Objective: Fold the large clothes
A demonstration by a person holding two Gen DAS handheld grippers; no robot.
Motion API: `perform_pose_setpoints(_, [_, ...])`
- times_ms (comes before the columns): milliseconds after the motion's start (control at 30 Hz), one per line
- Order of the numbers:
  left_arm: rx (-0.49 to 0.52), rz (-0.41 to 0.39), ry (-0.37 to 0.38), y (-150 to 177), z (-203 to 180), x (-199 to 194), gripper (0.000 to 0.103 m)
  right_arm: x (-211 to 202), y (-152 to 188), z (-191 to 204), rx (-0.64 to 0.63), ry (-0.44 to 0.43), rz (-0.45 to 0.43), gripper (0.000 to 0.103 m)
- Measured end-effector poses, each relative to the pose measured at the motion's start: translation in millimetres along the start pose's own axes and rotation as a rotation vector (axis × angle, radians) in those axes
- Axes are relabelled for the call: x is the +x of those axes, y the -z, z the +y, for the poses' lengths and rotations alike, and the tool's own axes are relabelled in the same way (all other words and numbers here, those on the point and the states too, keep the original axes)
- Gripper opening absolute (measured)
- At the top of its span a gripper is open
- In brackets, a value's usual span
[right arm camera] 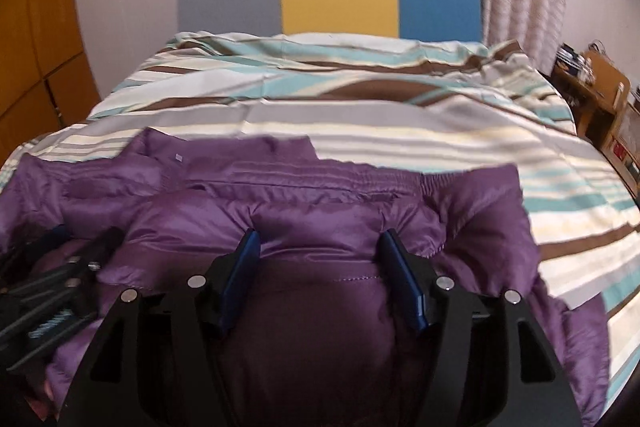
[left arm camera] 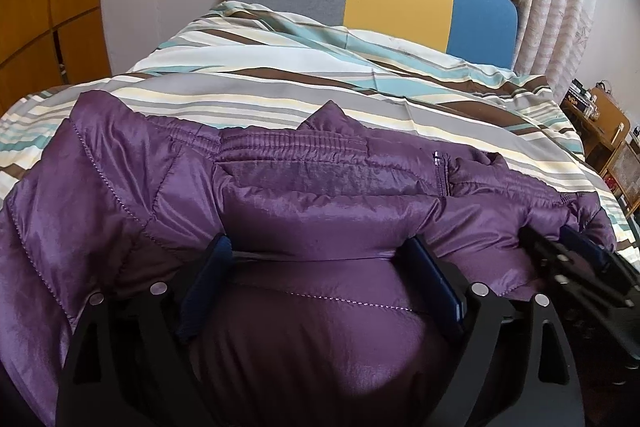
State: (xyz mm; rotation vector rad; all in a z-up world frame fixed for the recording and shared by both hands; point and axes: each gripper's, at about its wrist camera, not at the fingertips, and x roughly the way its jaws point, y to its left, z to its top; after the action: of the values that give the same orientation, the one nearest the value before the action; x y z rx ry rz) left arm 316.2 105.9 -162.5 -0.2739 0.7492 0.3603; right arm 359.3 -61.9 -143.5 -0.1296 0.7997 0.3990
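Jacket (left arm camera: 320,195), purple and padded, is seen on the striped bed (left arm camera: 320,99) in the left wrist view; left gripper (left arm camera: 320,267) fingers spread over it, nothing clamped. Right wrist view: right gripper (right arm camera: 320,263) likewise spread. Folding is judged partly done.

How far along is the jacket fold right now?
Done: the purple jacket lies spread on the striped bedspread, one layer apparently already turned over. In hand: left gripper and right gripper sit open, side by side on it, gripping nothing. Left: further folds into a compact bundle.
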Motion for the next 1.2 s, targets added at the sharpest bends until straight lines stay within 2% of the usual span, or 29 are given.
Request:
perform_pose_setpoints(100, [0.007, 0.008, -0.009, -0.5, -2.2, 2.3, 0.090, 9.4, 0.3, 6.2, -0.027, 0.028, 0.024, 0.064])
perform_pose_setpoints(267, [0.011, 0.021, -0.012, -0.9, -3.2, 0.8, 0.092, 13.1, 0.8, 4.0, -0.024, 0.024, 0.025, 0.064])
perform_pose_setpoints(433, [0.040, 0.083, -0.005, -8.8, 1.8, -18.5, 0.093, 10.6, 0.7, 3.7, -0.023, 0.023, 0.017, 0.065])
perform_pose_setpoints(533, [0.020, 0.056, -0.053, -17.3, 19.6, -35.9, 0.095, -0.7, -1.3, -2.2, -0.005, -0.036, -0.009, 0.076])
perform_pose_setpoints(600, [-0.023, 0.034, -0.064, -26.2, 41.1, -48.2, 0.095, -14.9, -3.5, -9.3, 0.012, -0.072, -0.032, 0.076])
perform_pose_setpoints(700, [-0.071, 0.028, -0.085, -35.0, 65.4, -54.2, 0.096, -39.2, -5.5, -23.6, 0.022, -0.054, -0.083, 0.075])
perform_pose_setpoints(800, [-0.088, 0.025, -0.144, -36.9, 83.0, -52.4, 0.096, -45.5, -7.1, -40.7, 0.018, 0.002, -0.081, 0.075])
perform_pose_setpoints(867, [-0.090, 0.039, -0.187, -34.9, 91.4, -45.7, 0.096, -38.4, -4.0, -52.1, 0.018, 0.054, -0.051, 0.075])
perform_pose_setpoints(933, [-0.118, 0.089, -0.210, -26.4, 104.9, -30.3, 0.098, -24.3, 4.2, -65.3, 0.050, 0.085, 0.005, 0.075])
perform_pose_setpoints(967, [-0.146, 0.106, -0.189, -21.3, 110.8, -23.5, 0.100, -20.4, 8.1, -71.0, 0.071, 0.076, 0.015, 0.076])
perform_pose_setpoints(1033, [-0.216, 0.082, -0.109, -11.7, 124.0, -18.4, 0.100, -13.5, 14.0, -78.8, 0.114, 0.052, 0.027, 0.077])
perform_pose_setpoints(1200, [-0.202, 0.082, -0.111, -8.1, 122.6, -10.2, 0.100, -5.1, 16.5, -81.1, 0.119, 0.050, 0.043, 0.079])
